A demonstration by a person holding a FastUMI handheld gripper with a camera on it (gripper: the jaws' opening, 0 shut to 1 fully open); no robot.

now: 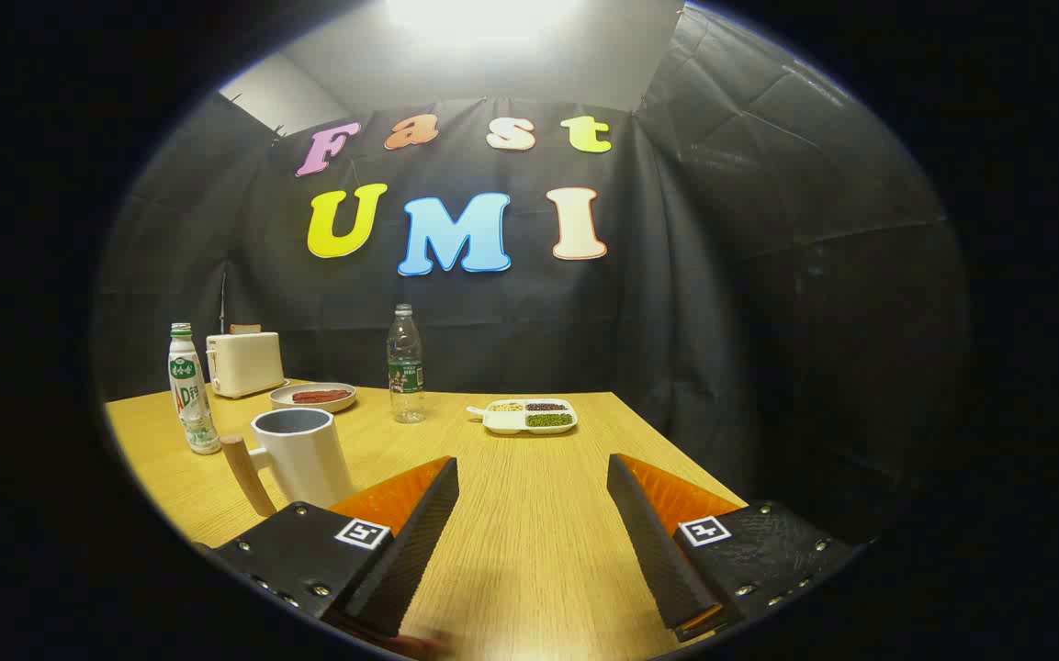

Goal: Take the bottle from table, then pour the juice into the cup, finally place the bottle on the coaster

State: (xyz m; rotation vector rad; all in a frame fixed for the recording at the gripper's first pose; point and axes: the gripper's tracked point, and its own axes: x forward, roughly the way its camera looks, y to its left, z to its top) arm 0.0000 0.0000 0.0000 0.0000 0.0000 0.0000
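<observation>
Claw [534, 477] open, empty, fingers spread above bare tabletop [529, 532]. White bottle [191, 390] stands upright beyond the left finger, just behind the cup [301, 456]; untouched.

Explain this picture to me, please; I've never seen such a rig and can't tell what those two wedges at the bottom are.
The wedges are the two fingers of a hand-held gripper; the camera rides on it and looks forward between them. They are open and hold nothing. Ahead lies a wooden table. On it, beside the left finger, stands a cup; beyond it a white bottle, a toaster, a plate, a clear bottle and a divided tray.
</observation>
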